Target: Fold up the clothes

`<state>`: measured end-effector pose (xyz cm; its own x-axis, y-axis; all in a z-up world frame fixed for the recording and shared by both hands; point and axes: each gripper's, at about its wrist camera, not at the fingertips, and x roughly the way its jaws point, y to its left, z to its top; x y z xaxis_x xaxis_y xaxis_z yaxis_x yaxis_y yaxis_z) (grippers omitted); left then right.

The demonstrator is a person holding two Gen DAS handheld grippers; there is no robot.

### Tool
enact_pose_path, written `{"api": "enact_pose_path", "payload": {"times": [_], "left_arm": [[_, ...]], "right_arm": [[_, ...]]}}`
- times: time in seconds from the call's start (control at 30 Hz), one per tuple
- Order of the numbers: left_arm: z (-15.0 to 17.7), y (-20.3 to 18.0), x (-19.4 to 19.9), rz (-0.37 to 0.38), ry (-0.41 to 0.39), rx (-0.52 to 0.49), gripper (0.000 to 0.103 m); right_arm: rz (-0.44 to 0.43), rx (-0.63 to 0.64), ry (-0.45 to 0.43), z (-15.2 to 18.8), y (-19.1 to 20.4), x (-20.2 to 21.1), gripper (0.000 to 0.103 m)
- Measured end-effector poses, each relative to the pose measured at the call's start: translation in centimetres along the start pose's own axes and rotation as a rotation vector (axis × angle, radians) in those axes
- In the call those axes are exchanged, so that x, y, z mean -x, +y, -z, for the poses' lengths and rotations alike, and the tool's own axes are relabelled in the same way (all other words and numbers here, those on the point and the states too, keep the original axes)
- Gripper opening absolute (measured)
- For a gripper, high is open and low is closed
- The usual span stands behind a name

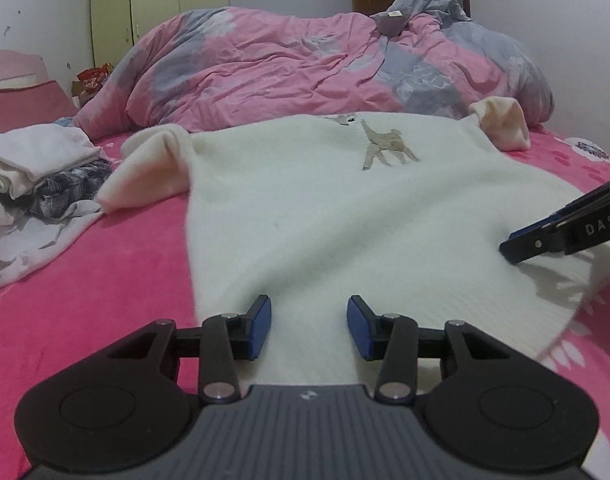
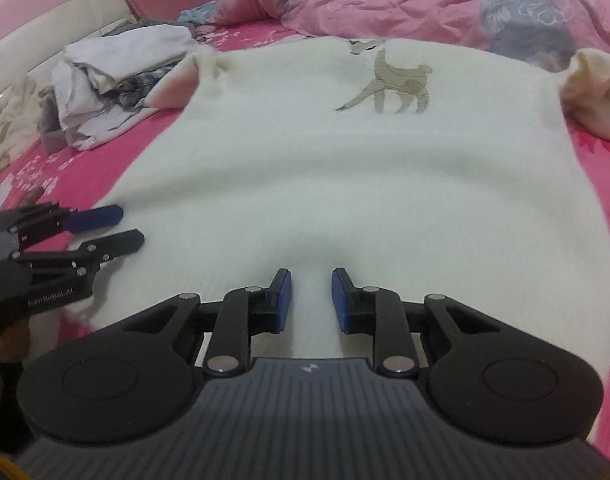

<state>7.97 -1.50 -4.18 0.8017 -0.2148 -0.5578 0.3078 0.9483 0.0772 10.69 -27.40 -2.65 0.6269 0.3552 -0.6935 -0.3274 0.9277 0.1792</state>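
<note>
The cream sweater (image 2: 345, 168) lay spread flat on the pink bed (image 1: 105, 280), not yet folded, its sleeves bunched beside the quilt (image 1: 285, 64). Left tool (image 1: 309, 328) and right tool (image 2: 307, 300) hovered open above its near hem, gripping nothing.

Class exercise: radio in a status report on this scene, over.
Left gripper and right gripper open, over the hem. White sweater spread flat, sleeves bunched, unfolded. Clothes pile beside it, clear.
</note>
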Motion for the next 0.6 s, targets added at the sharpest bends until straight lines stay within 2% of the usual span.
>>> {"api": "enact_pose_path", "payload": {"times": [0.2,0.43,0.53,0.6], "left_arm": [[-0.1,0.3,-0.8,0.001,-0.002,0.002,0.045],[-0.2,0.5,0.1,-0.003,-0.022,0.023,0.045],[-0.2,0.5,2.6,0.007,-0.093,0.049,0.053],[-0.2,0.4,4.3,0.035,-0.149,0.059,0.054]], "right_arm": [[0.001,-0.022,-0.006,-0.2,-0.4,-1.1,0.020],[-0.009,-0.068,-0.063,0.2,-0.7,-1.4,0.020],[-0.008,-0.063,-0.098,0.6,-0.5,-0.4,0.022],[-0.001,-0.051,-0.119,0.8,-0.2,0.5,0.022]]}}
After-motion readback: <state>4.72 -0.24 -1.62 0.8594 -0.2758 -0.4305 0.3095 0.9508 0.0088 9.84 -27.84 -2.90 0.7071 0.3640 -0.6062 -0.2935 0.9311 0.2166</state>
